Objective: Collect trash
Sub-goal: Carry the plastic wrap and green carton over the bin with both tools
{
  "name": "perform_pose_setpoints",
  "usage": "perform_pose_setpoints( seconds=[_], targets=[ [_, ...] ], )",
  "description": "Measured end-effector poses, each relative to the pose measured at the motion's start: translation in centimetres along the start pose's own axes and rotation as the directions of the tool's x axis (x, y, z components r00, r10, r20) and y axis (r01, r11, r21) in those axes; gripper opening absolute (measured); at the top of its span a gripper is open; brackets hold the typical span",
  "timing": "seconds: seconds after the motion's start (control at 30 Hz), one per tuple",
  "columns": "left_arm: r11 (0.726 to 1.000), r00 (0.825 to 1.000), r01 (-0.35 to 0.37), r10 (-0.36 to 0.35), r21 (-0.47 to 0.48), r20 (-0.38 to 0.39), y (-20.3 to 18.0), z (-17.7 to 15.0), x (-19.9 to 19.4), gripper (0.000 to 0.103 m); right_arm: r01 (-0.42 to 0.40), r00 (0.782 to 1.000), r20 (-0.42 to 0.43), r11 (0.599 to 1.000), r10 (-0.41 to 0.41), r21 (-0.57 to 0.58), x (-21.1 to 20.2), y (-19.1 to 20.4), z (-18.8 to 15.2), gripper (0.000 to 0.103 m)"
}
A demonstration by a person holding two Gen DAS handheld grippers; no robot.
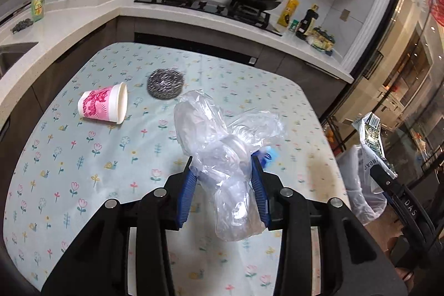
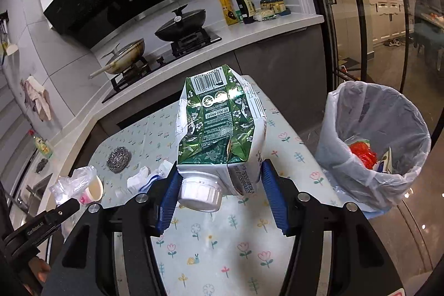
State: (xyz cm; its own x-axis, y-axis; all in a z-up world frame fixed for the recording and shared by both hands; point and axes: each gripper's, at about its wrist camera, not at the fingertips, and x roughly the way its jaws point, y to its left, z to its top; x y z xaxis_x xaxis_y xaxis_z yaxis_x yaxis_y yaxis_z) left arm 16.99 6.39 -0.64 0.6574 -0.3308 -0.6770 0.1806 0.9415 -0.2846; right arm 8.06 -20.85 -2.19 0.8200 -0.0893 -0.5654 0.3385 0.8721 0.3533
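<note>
Nearest you, right gripper [image 2: 219, 182]: jaws pinching a crushed green milk carton [image 2: 219, 126] at its capped end, lifted clear of the desk [image 2: 222, 240], likely for a drop into the lined trash bin [image 2: 374, 146] just off the desk's right edge, which already holds red scraps.

Left gripper [image 1: 223, 174]: jaws clamped on a crumpled clear plastic bag [image 1: 222, 146], raised above the desk's right side, probably next for the bin.

Farther in, toward the left edge: pink paper cup [image 1: 104, 103] on its side.

Beyond it, near the far edge: steel wool scrubber [image 1: 166, 84], apart from the cup.
</note>
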Motion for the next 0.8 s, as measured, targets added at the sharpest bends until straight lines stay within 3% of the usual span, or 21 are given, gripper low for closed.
perform_pose_setpoints(
  seconds=[0.33, 0.8],
  targets=[
    [0.991, 0.996, 0.090, -0.091, 0.102, 0.011, -7.8, -1.2, -2.7, 0.037, 0.010, 0.997, 0.076, 0.998, -0.014, 0.056, -5.4, -5.7, 0.8, 0.055],
    [0.957, 0.992, 0.129, -0.125, 0.260, -0.030, -18.8, -4.5, -1.5, 0.037, 0.060, 0.992, 0.104, 0.994, -0.069, 0.089, -9.6, -13.9, 1.2, 0.055]
  ],
)
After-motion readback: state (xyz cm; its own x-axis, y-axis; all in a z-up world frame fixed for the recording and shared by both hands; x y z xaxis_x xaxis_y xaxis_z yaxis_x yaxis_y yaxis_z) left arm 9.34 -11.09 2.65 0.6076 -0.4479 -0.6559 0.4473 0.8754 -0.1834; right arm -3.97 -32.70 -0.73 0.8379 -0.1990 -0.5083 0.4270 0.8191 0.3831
